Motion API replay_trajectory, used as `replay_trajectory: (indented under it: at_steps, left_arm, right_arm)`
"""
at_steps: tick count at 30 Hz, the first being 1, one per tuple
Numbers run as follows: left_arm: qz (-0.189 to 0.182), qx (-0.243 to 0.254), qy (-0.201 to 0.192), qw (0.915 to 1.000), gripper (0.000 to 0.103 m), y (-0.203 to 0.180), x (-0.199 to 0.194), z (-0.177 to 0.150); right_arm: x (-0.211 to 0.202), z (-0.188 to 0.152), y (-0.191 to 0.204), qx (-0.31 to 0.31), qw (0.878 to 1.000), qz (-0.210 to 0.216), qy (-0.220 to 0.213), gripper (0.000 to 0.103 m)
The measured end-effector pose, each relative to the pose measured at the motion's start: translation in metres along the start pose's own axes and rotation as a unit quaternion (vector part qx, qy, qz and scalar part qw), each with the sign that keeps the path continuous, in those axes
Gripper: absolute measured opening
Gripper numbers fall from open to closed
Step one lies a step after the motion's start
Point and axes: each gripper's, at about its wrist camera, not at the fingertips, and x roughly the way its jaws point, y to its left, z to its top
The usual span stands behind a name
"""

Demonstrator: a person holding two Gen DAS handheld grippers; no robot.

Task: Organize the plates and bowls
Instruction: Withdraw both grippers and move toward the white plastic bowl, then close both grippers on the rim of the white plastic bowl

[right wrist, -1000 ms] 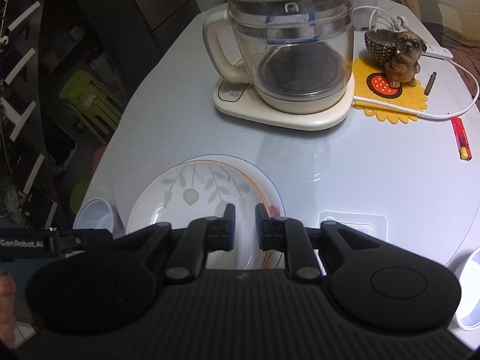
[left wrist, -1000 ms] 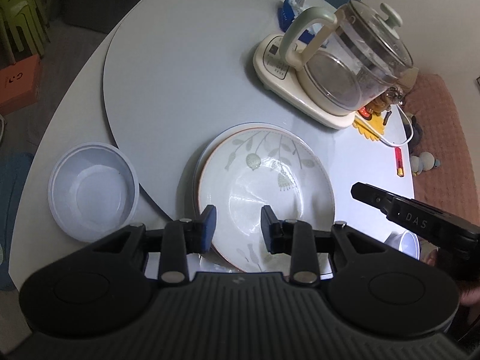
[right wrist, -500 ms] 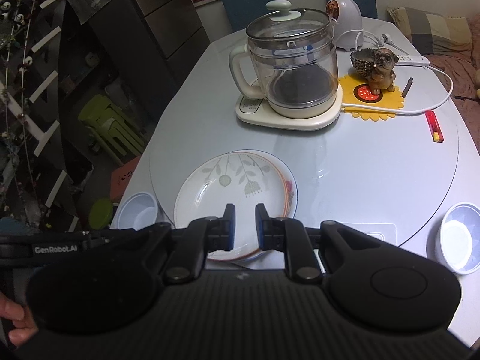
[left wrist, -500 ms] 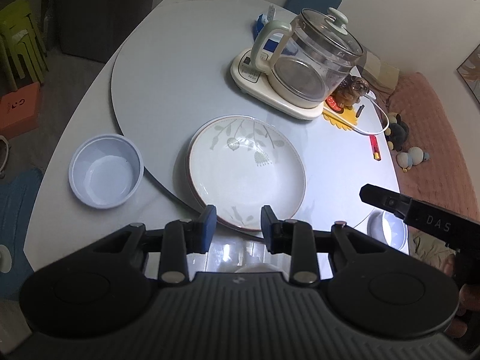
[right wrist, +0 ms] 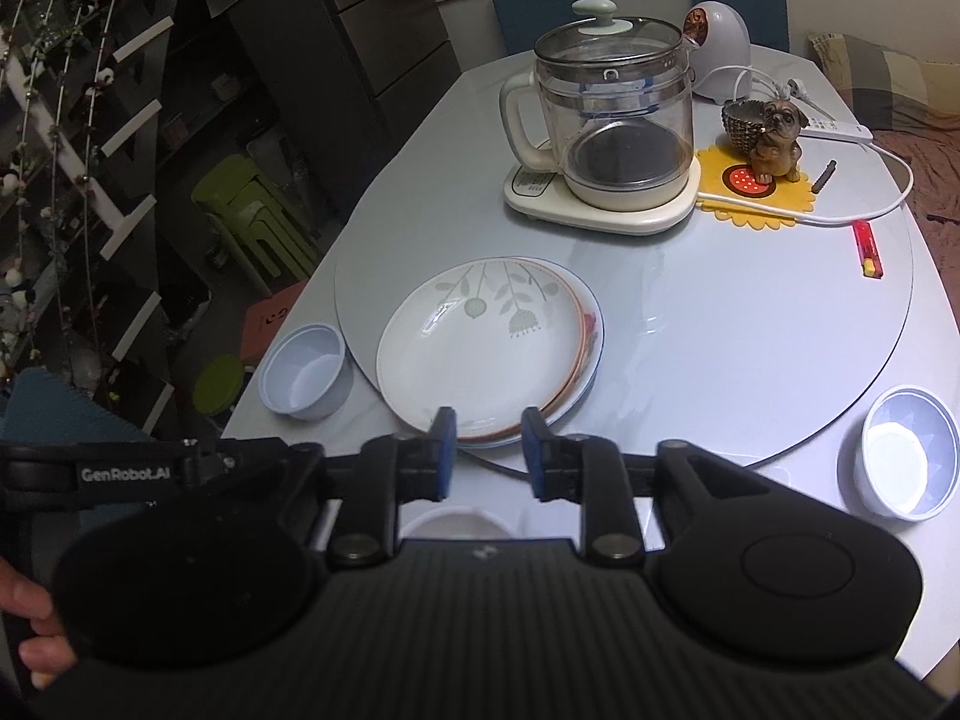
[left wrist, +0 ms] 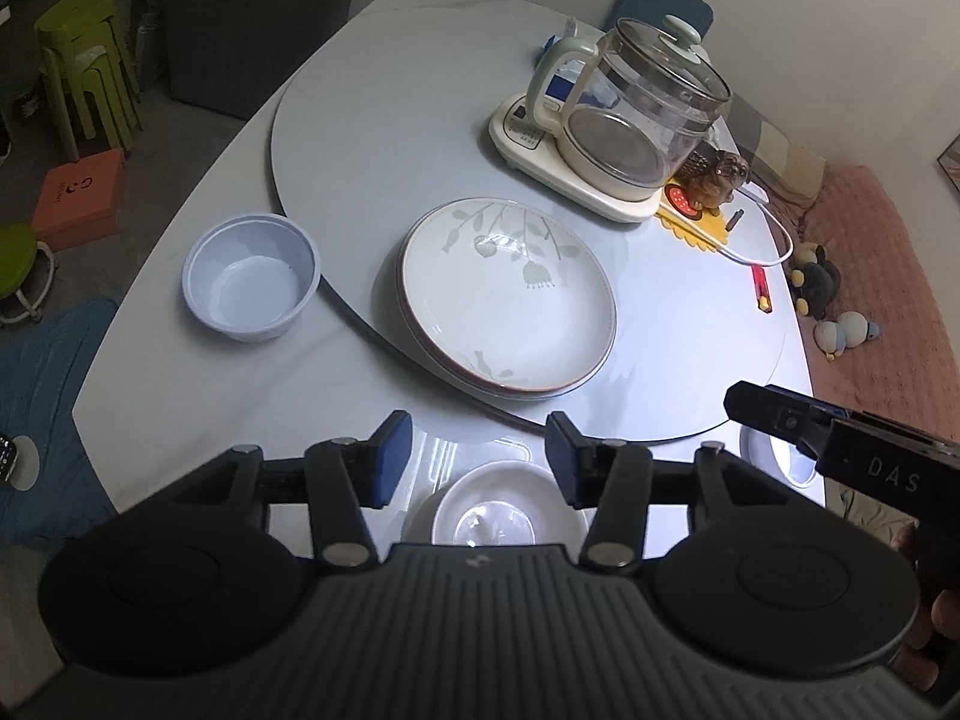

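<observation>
Both grippers have drawn back from the stacked plates (left wrist: 507, 297); left gripper (left wrist: 477, 459) and right gripper (right wrist: 485, 453) opening, empty.

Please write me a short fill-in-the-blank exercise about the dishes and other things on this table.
1. The leaf-patterned plate lies on top of another ____.
2. The dog figurine stands on a ____ mat shaped like a flower.
3. The glass kettle has a pale green knob on its ____.
4. Between the fingers of the left gripper, which are opening, there is ____; a white bowl sits on the table below.

Missing words: plate; yellow; lid; nothing
</observation>
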Motion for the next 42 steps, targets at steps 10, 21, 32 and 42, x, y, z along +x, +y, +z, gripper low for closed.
replay_trajectory:
  at_steps: [10, 21, 32, 42]
  left_arm:
    - [0.038, -0.038, -0.022, 0.9983, 0.063, 0.005, -0.016, -0.015]
    - [0.046, -0.036, -0.023, 0.998, 0.063, 0.057, -0.012, 0.011]
    - [0.03, -0.041, 0.003, 0.9987, 0.063, 0.147, 0.008, 0.05]
    - [0.01, -0.024, 0.026, 0.9993, 0.063, 0.214, 0.05, 0.099]
  right_arm:
    - [0.002, -0.006, -0.001, -0.034, 0.998, 0.046, 0.007, 0.055]
    - [0.028, -0.003, 0.041, -0.041, 0.998, 0.052, 0.013, 0.055]
    - [0.076, 0.008, 0.099, -0.017, 0.999, 0.024, 0.034, 0.055]
    - [0.133, 0.024, 0.149, -0.002, 0.999, 0.002, 0.053, 0.054]
